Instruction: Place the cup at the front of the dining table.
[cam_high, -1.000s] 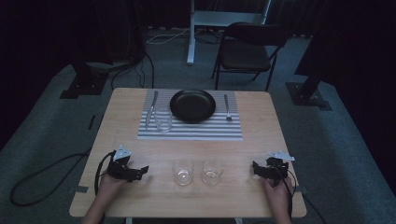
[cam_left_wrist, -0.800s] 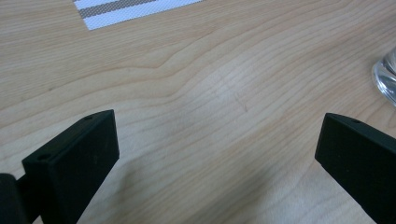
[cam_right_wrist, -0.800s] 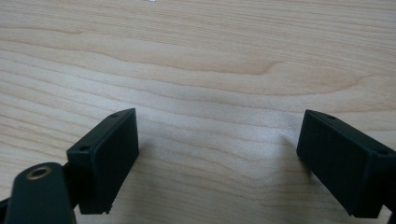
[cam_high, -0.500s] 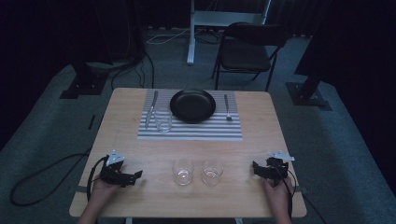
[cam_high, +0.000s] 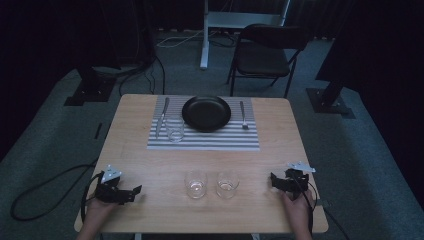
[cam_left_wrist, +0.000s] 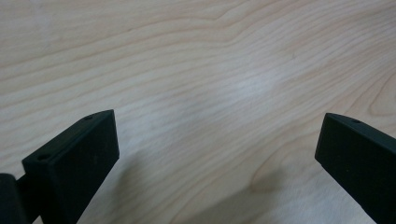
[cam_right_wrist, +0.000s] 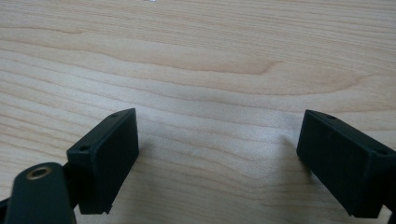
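Pale wood with a clear grain forms the table (cam_high: 150, 160), which is seen from above in the high view. At its far side a striped grey and white placemat (cam_high: 220, 141) is laid, and a black plate (cam_high: 206, 113) stands on the middle of it. A knife (cam_high: 161, 116) lies on the mat to the left of the plate, and a fork (cam_high: 243, 115) lies to the right of it. An empty drinking glass (cam_high: 175, 129) stands upright on the mat, just beside the knife and near the plate's left edge.

Nearer to the person, two more clear glasses are placed side by side, apart from each other: the left glass (cam_high: 195, 184) and the right glass (cam_high: 227, 184). Both stand upright on the bare wood, between the two grippers.

The left gripper (cam_high: 131, 190) is held low over the near left corner of the table by the left hand (cam_high: 96, 215), and it points toward the glasses. In the left gripper view its jaws are spread wide, with nothing but wood between them. The right gripper (cam_high: 273, 180) is held by the right hand (cam_high: 297, 209) near the right edge, well apart from the right glass. In the right gripper view its jaws are also released, and nothing is grasped.

Behind the table a dark folding chair (cam_high: 265, 56) stands on the grey carpet.
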